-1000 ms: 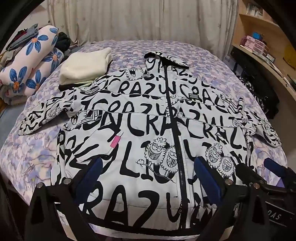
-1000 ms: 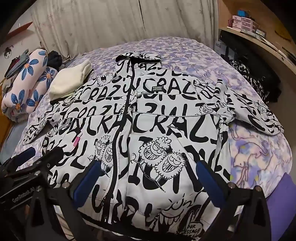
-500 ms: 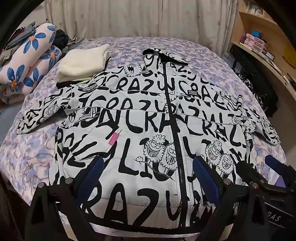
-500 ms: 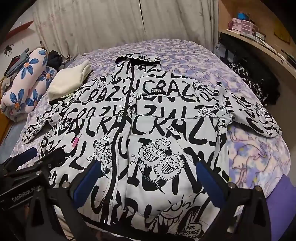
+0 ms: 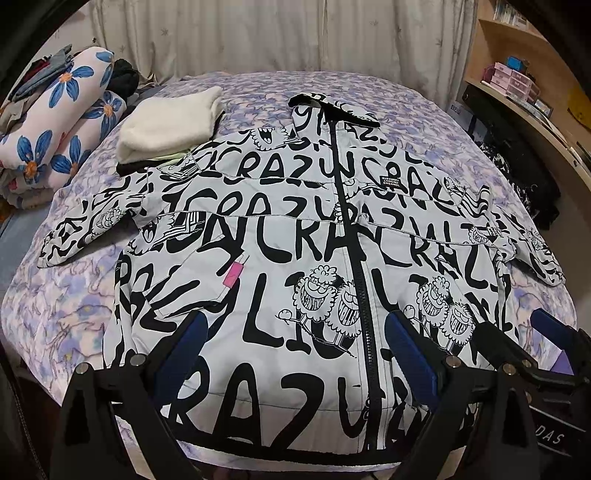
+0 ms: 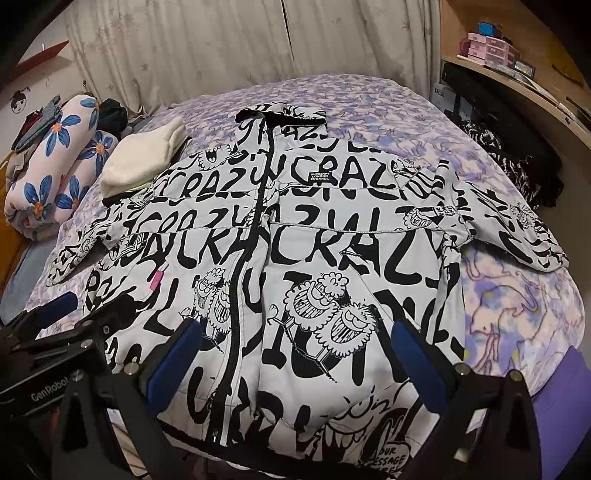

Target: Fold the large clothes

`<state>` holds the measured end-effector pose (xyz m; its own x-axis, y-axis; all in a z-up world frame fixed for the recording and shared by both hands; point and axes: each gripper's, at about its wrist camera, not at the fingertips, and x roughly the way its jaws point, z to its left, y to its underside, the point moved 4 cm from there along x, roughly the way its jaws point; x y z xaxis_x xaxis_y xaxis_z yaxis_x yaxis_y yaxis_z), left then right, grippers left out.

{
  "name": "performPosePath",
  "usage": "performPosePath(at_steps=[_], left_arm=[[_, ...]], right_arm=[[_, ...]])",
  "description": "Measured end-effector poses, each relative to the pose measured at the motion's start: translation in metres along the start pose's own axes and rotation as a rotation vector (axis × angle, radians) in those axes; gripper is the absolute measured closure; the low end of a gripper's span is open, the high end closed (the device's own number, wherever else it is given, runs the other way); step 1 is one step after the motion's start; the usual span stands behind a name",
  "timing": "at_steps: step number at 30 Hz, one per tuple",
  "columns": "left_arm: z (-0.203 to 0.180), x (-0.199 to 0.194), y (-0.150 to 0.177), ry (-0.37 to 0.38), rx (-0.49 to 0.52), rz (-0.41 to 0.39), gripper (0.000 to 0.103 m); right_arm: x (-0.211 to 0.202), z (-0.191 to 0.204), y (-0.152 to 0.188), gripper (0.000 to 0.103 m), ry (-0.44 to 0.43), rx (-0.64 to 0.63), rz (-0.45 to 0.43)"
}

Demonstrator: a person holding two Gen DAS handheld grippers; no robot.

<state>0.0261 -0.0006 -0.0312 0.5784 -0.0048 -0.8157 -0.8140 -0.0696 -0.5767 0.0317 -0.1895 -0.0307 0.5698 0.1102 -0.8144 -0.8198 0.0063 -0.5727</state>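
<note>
We see a bed (image 5: pixel 424 122) in a lilac flowered cover filling most of both views, and spread flat across it, front up and zipped, lies the white jacket (image 5: pixel 295 266) with black lettering and cartoon faces, its collar toward the curtain (image 5: pixel 277 33) and its sleeves splayed to each side. Beside its left shoulder sits a folded cream garment (image 5: pixel 170 125), next to rolled flowered bedding (image 5: pixel 59 122) at the bed's edge. Our left gripper (image 5: pixel 295 354) and right gripper (image 6: pixel 299 360) hover side by side over the hem, blue-padded fingers (image 5: pixel 410 350) spread wide, holding nothing.
</note>
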Motion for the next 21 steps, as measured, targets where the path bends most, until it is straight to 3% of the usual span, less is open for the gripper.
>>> performPosePath(at_steps=[21], left_arm=[[-0.0069,-0.0022,0.0041,-0.018,0.017,0.001,0.008]], right_arm=[[-0.0008,-0.0067,0.0076,0.0,-0.01,0.025,-0.001]])
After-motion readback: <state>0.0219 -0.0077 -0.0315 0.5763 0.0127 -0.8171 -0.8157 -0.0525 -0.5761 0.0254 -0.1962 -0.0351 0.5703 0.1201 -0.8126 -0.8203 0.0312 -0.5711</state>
